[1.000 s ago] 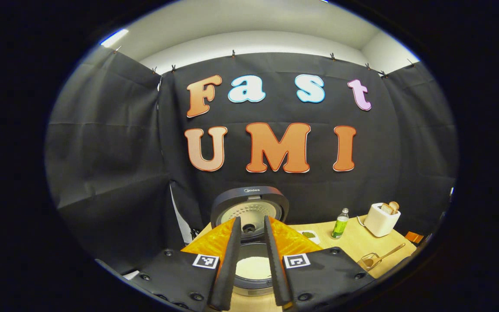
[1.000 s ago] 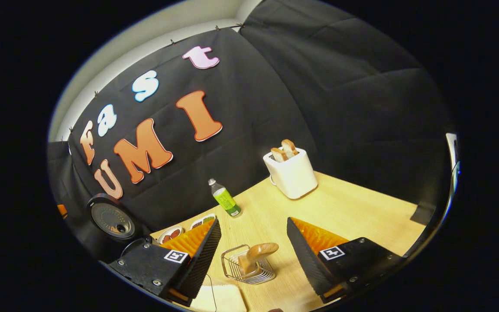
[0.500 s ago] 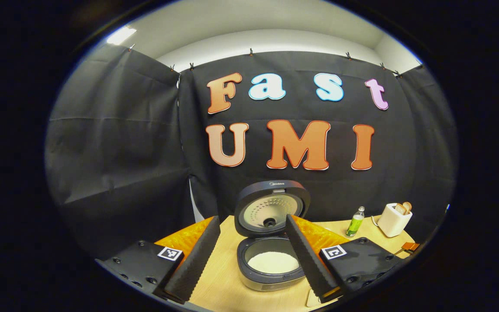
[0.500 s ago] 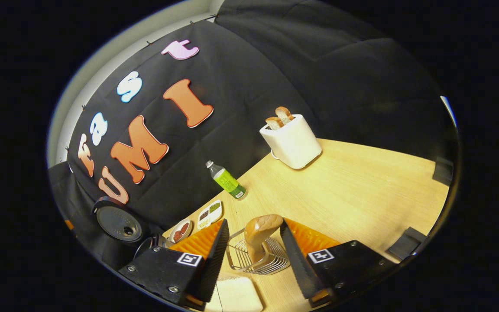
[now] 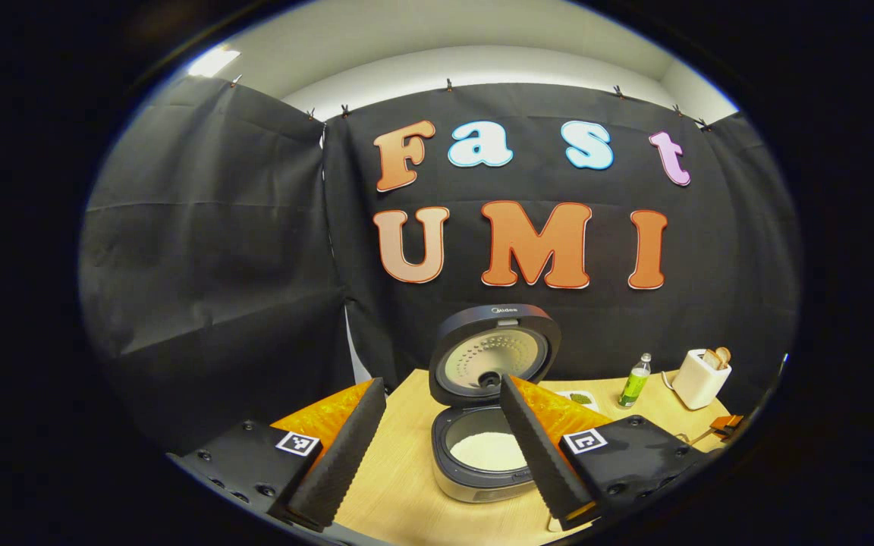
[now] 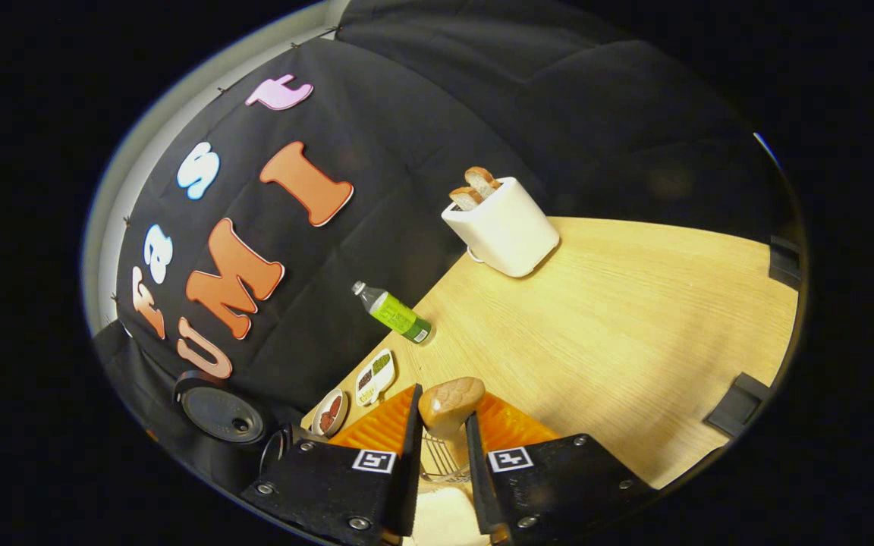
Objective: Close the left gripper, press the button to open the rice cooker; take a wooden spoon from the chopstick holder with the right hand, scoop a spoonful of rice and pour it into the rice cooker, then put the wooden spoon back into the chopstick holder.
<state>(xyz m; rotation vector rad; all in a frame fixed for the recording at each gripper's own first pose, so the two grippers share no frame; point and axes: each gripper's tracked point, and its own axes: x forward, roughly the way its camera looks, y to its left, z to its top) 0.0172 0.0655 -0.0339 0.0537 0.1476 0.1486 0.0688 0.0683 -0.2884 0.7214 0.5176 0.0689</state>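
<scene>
Jaws on the left gripper (image 5: 437,462) stand wide apart, holding nothing, raised above the near edge of the table (image 5: 399,485). Between its fingers the left gripper view shows the cooker (image 5: 486,455), lid (image 5: 494,353) tipped up and back, white rice (image 5: 488,451) lying in the pot. Right of the cooker along the back: a small dish (image 5: 580,397), a bottle (image 5: 634,379) and a toaster (image 5: 699,377) with bread in its slots. Right gripper (image 6: 441,462) jaws are drawn narrow around the spoon (image 6: 451,404); its rounded wooden end stands up between the fingers, which appear to press its shaft from both sides. Spoon sits in the wire holder (image 6: 437,466), partly hidden behind the fingers. A pale block lies just below the holder; I cannot tell what it is. Right gripper view is tilted: bottle (image 6: 393,312) upright on the table (image 6: 619,341), toaster (image 6: 501,224) farther back, two small dishes (image 6: 353,390) toward the cooker lid (image 6: 221,413).
</scene>
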